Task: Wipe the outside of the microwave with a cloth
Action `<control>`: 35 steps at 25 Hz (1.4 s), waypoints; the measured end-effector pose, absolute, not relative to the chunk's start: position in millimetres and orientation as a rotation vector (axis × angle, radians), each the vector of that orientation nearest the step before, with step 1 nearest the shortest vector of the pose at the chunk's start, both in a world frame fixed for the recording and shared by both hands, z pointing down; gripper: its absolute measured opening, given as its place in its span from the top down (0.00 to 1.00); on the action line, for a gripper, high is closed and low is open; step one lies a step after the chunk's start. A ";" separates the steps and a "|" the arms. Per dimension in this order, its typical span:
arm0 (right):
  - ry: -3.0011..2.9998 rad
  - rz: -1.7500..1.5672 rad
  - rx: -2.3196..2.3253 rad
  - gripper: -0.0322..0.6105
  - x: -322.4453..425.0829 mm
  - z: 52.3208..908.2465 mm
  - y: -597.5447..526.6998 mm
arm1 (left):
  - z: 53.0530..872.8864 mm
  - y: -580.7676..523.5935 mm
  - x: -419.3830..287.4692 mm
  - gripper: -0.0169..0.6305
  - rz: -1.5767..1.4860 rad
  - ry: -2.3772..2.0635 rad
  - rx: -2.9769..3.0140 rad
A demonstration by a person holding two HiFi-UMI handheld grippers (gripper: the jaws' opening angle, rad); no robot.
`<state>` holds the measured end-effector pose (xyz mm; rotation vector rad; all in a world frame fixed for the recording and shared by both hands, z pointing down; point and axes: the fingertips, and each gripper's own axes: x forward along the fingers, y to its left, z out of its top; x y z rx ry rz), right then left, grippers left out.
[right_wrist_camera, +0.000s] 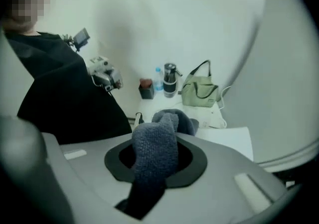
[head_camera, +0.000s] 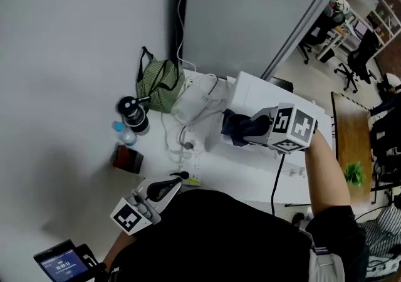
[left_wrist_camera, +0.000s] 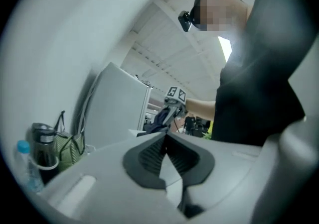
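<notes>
Cloth (head_camera: pixel 240 125) clamped in right tool (head_camera: pixel 254 131) at top edge of microwave (head_camera: pixel 260 89), contact unclear; left tool (head_camera: pixel 165 188) jaws together, empty, apart from microwave; wiping judged early, most outer faces left.

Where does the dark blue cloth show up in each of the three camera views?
Head view: the cloth is bunched just right of centre.
Left gripper view: small and far off, at mid-frame just above the jaws.
Right gripper view: large at low centre, clamped between the jaws.
Shared landmark: the green bag, seen at lower left in the left gripper view and right of centre in the right gripper view.
</notes>
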<state>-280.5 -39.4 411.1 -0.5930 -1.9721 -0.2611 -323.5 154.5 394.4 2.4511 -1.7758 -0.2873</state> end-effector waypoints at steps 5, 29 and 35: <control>-2.461 -0.123 -0.204 0.83 -163.3 320.1 -130.7 | 357.3 77.6 -262.9 0.97 -0.198 -1.597 2.622; -2.871 1.155 0.577 0.83 19.6 501.3 -413.9 | 372.9 -73.7 -109.4 0.97 0.256 -1.338 2.610; -2.604 1.284 0.644 0.84 10.5 624.1 -430.8 | 380.1 -72.5 -119.3 0.97 0.293 -1.394 2.550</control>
